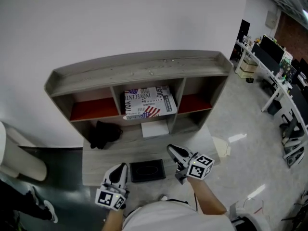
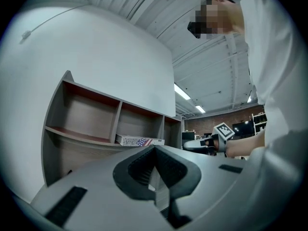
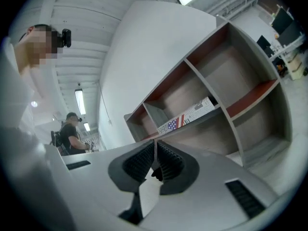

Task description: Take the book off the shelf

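Note:
The book [image 1: 148, 102], with newsprint and a flag on its cover, lies flat in the upper middle compartment of the grey wooden shelf [image 1: 139, 69]. It also shows in the left gripper view, book [image 2: 139, 141], and in the right gripper view, book [image 3: 187, 117]. My left gripper [image 1: 120, 168] hovers over the table's front left, well short of the shelf, its jaws shut and empty [image 2: 154, 148]. My right gripper [image 1: 172, 149] is closer to the shelf, below and right of the book, also shut on nothing [image 3: 155, 143]. Both point roughly level at the shelf.
A black tray [image 1: 147, 171] lies on the table between the grippers. A black bundle [image 1: 103, 134] sits in the lower left compartment and a white sheet [image 1: 155, 128] in the lower middle one. Desks with monitors [image 1: 274, 57] stand at the far right. A person [image 3: 72, 136] is in the background.

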Action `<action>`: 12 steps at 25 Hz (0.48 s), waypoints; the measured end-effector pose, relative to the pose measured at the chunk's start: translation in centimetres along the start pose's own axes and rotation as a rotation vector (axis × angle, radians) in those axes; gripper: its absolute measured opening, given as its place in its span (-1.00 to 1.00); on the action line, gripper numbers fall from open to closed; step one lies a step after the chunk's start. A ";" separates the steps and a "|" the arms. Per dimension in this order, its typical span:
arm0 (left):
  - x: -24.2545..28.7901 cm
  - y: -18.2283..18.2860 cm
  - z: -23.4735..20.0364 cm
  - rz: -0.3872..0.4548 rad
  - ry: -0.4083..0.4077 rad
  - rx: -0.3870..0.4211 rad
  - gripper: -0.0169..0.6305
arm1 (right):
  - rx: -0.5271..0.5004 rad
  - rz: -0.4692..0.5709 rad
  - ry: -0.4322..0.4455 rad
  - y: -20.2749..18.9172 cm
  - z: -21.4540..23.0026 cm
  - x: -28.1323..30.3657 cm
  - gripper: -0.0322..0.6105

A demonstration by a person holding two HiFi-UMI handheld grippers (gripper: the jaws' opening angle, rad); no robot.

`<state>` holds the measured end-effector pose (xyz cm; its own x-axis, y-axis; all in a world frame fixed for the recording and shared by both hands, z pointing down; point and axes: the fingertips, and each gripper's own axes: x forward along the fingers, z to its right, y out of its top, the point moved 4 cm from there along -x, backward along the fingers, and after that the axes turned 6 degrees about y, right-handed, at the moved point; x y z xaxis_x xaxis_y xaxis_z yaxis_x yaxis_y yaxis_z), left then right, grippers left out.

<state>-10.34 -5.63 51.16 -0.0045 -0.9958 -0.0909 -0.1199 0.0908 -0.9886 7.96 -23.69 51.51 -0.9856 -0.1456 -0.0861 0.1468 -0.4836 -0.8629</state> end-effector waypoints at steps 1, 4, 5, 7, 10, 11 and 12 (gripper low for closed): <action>0.0 0.0 0.0 0.001 0.006 0.000 -0.90 | 0.046 0.017 0.013 0.4 0.6 0.2 -0.82; -0.2 0.1 0.3 0.002 0.024 0.009 -0.90 | 0.136 0.059 0.033 1.8 2.7 1.3 -0.79; -0.4 0.1 0.3 -0.001 0.031 0.014 -0.90 | 0.147 0.063 0.038 2.1 3.1 1.7 -0.73; -1.2 -0.1 0.1 -0.010 0.054 0.016 -0.90 | 0.170 0.071 0.050 2.5 3.8 2.7 -0.55; -2.0 -0.7 0.0 -0.027 0.084 0.006 -0.90 | 0.208 0.095 0.066 3.2 5.0 4.1 -0.49; -2.1 -0.9 0.1 -0.032 0.090 0.003 -0.90 | 0.219 0.107 0.079 3.6 5.3 4.8 -0.45; -2.3 -1.1 0.2 -0.037 0.095 0.001 -0.90 | 0.231 0.120 0.096 4.1 5.6 5.5 -0.40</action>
<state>-10.03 -3.46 52.42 -0.0939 -0.9947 -0.0424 -0.1206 0.0536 -0.9913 3.64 -31.28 50.25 -0.9617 -0.1371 -0.2373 0.2678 -0.6533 -0.7082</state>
